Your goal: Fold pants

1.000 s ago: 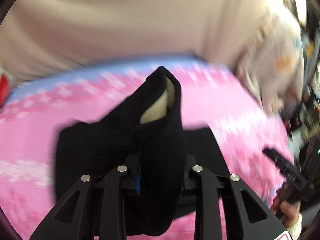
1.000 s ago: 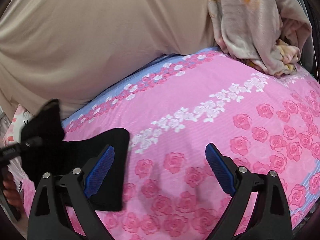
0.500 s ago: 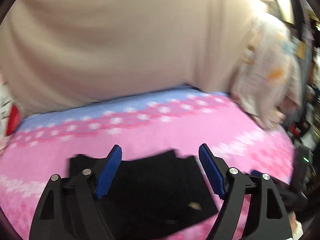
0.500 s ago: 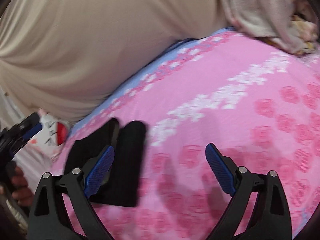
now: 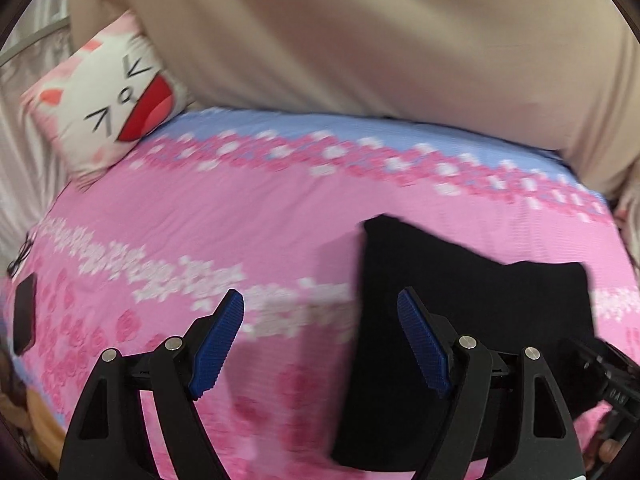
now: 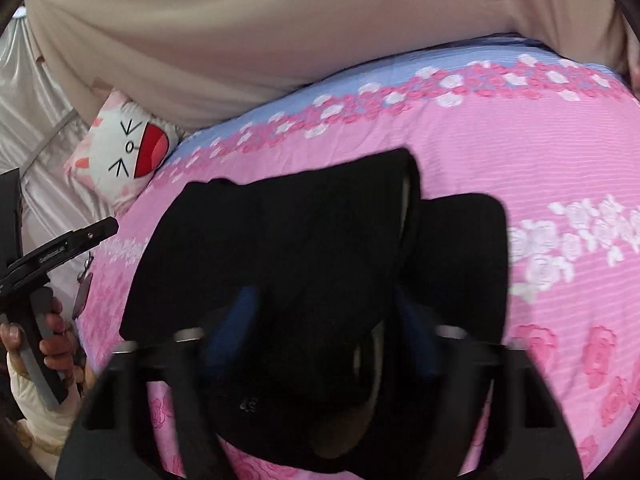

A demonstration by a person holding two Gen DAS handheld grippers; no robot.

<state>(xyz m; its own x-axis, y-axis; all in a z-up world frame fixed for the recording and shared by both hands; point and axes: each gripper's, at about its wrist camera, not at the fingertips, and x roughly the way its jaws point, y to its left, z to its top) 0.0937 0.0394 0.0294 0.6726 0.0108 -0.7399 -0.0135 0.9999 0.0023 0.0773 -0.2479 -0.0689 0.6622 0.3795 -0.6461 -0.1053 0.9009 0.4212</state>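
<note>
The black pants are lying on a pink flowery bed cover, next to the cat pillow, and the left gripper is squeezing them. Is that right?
Not quite. The left gripper is open and holds nothing, as the left wrist view shows. The black pants do lie on the pink flowery bed cover, but the cat pillow sits apart at its far edge.

- Soft, even, fairly bright light in both views, with no harsh glare; its source cannot be told.
- Left wrist view: the floral bedsheet (image 5: 248, 216) pattern is smeared sideways by motion blur, while the left gripper (image 5: 320, 340) fingers stay sharp.
- A faint shadow lies on the sheet beside the black pants (image 5: 460, 280).
- Right wrist view: the right gripper (image 6: 324, 332) is blurred and dark, and the pants' edges are soft.
- Fisheye bending curves the bed, and black vignette fills the corners.
</note>
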